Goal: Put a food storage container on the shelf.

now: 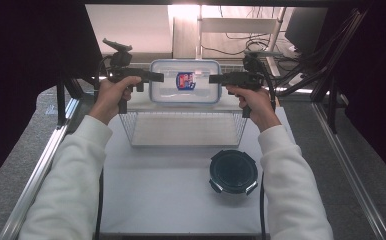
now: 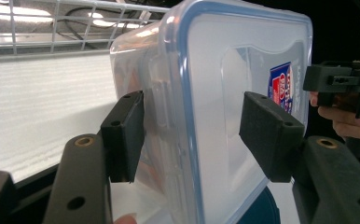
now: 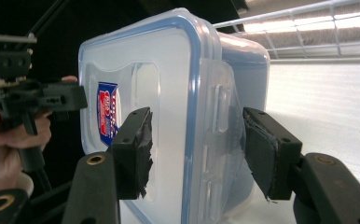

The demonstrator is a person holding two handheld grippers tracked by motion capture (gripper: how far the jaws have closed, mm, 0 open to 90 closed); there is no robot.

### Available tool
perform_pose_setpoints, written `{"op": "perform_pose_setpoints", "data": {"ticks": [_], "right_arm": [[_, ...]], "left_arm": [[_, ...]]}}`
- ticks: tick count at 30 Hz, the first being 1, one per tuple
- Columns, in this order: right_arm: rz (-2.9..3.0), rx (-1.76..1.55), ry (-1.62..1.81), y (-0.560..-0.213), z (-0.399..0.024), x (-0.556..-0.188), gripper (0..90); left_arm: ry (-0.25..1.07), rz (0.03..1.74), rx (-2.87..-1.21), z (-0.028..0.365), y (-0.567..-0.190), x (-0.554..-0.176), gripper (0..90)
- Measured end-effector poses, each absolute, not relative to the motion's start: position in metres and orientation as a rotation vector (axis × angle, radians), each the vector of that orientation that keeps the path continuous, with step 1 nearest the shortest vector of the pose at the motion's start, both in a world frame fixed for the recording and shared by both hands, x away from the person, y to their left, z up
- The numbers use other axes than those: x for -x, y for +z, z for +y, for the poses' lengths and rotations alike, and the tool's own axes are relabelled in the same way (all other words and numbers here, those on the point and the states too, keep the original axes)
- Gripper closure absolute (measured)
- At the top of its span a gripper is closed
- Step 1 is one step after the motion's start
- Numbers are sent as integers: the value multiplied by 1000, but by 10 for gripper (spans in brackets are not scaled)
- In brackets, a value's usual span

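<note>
Nearest the person on the white table (image 1: 156, 195) sits one round container with a dark lid (image 1: 233, 171), alone and well apart from the work. Beyond it stands one wire basket (image 1: 183, 128), and above the basket's far edge hangs the one clear rectangular container (image 1: 185, 81), held up between the two grippers. It is a see-through plastic box with rounded corners, a blue-rimmed lid with side latches, and a red and blue label at the lid's centre. Its lid faces up toward the high camera, and its long axis runs from side to side, from one gripper to the other. The left gripper (image 1: 156, 76) clamps the box's left short end; in the left gripper view its jaws straddle the latch edge, one pad on the lid and one on the wall. The right gripper (image 1: 216, 78) grips the right short end the same way, jaws part-way apart around the rim, pads pressed on both sides.
</note>
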State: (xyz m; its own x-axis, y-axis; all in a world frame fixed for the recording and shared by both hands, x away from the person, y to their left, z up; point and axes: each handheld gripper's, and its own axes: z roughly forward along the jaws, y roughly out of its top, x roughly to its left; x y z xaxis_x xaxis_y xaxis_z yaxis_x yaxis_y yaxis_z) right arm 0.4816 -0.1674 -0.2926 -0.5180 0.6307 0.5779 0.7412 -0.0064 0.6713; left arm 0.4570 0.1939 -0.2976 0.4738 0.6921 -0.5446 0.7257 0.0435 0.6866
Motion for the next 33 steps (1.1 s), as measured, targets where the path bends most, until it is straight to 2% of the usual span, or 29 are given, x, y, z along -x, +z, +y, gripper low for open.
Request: {"op": "perform_pose_setpoints", "data": {"ticks": [16,28,29,31,33], "right_arm": [[-1972,1681,-1456,-300,-160,-506,396],[-1876,1788,-1455,-309,-156,-510,372],[-1872,1796,-1454,-309,-155,-510,361],[-1883,1817,-1463,-307,-152,-507,254],[-1870,1827,-1515,-304,-151,-502,200]], "left_arm": [[-139,1327,-1570,197,-313,-483,382],[-149,1334,-1537,197,-323,-490,348],[-133,1329,-1552,196,-323,-489,335],[-71,1329,-1576,194,-321,-487,272],[21,1325,-1598,193,-318,-481,196]]}}
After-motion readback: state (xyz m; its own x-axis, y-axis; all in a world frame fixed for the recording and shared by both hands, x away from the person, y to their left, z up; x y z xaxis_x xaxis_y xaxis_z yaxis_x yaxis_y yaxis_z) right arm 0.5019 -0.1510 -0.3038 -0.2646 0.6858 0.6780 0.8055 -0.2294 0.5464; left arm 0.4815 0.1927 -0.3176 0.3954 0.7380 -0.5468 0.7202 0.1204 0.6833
